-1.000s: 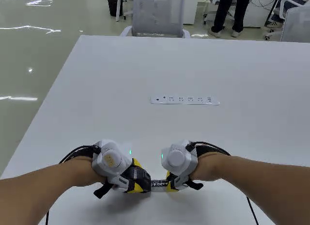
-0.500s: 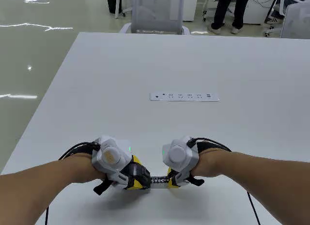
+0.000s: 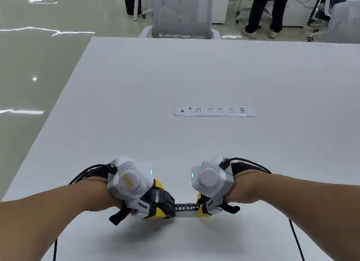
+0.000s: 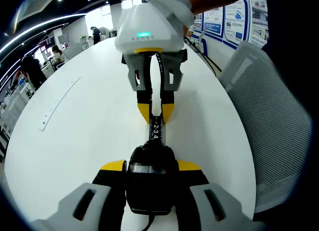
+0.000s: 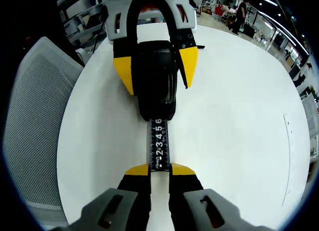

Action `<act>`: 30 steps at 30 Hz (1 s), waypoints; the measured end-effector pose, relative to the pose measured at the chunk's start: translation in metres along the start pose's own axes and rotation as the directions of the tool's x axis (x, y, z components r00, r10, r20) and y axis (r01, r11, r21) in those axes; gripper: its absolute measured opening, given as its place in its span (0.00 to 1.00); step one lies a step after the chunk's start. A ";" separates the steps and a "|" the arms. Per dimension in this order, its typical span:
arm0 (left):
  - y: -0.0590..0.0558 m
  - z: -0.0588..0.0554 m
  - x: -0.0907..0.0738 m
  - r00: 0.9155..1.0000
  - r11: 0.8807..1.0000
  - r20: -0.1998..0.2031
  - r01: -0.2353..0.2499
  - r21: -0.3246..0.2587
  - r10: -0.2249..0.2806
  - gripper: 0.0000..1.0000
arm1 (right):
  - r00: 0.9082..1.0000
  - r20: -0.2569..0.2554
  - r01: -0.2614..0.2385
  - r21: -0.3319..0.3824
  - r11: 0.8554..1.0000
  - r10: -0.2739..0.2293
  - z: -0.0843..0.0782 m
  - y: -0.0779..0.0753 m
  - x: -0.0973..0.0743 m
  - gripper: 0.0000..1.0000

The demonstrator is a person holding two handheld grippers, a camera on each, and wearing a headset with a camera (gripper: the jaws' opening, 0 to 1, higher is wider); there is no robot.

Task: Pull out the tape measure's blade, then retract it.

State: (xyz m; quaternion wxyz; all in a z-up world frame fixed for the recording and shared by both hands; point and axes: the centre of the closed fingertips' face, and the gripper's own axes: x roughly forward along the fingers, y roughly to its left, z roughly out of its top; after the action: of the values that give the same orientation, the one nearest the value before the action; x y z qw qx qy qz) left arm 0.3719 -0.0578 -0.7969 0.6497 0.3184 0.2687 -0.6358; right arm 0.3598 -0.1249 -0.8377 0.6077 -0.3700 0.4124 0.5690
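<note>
A black tape measure case (image 3: 160,205) (image 4: 151,176) (image 5: 156,79) sits clamped between the yellow-tipped fingers of my left gripper (image 3: 153,207) (image 4: 151,167), which is shut on it at the table's near edge. A short stretch of blade (image 3: 186,207) (image 4: 155,129) (image 5: 158,149), with numbers up to about 6 showing, runs to my right gripper (image 3: 200,208) (image 5: 159,170), which is shut on the blade's end. The two grippers face each other, a few centimetres apart.
A white power strip (image 3: 214,111) lies flat at the middle of the white table (image 3: 169,75). A mesh office chair (image 3: 182,14) stands at the far end, another chair (image 4: 269,116) close beside the near edge. A person (image 3: 269,10) stands beyond the table.
The right gripper has drawn slightly rightward, so a little more blade shows between the grippers. The left gripper and case have barely moved.
</note>
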 end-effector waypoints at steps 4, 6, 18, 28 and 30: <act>0.000 0.000 0.000 1.000 1.000 -0.002 0.001 0.001 -0.001 0.32 | 1.000 -0.003 0.000 0.001 1.000 0.000 -0.003 0.000 0.000 0.11; 0.000 0.000 0.000 1.000 1.000 0.002 -0.001 -0.003 0.001 0.32 | 1.000 -0.006 0.000 0.003 1.000 0.000 -0.004 0.000 -0.001 0.11; 0.000 0.000 0.001 1.000 1.000 0.005 -0.001 -0.001 0.001 0.32 | 1.000 -0.011 0.000 0.007 1.000 0.000 -0.008 -0.001 -0.003 0.11; -0.001 0.001 0.001 1.000 1.000 -0.002 -0.004 0.007 0.004 0.32 | 1.000 -0.010 -0.001 0.006 1.000 0.002 -0.013 -0.001 -0.005 0.11; -0.001 0.000 0.001 1.000 1.000 -0.004 -0.005 0.008 0.005 0.32 | 1.000 -0.013 -0.001 0.006 1.000 0.001 -0.015 -0.001 -0.006 0.11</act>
State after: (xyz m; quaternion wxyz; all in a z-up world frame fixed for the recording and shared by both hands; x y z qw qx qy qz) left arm 0.3708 -0.0589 -0.7975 0.6496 0.3229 0.2665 -0.6346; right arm 0.3594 -0.1410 -0.8380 0.6057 -0.3718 0.4182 0.5657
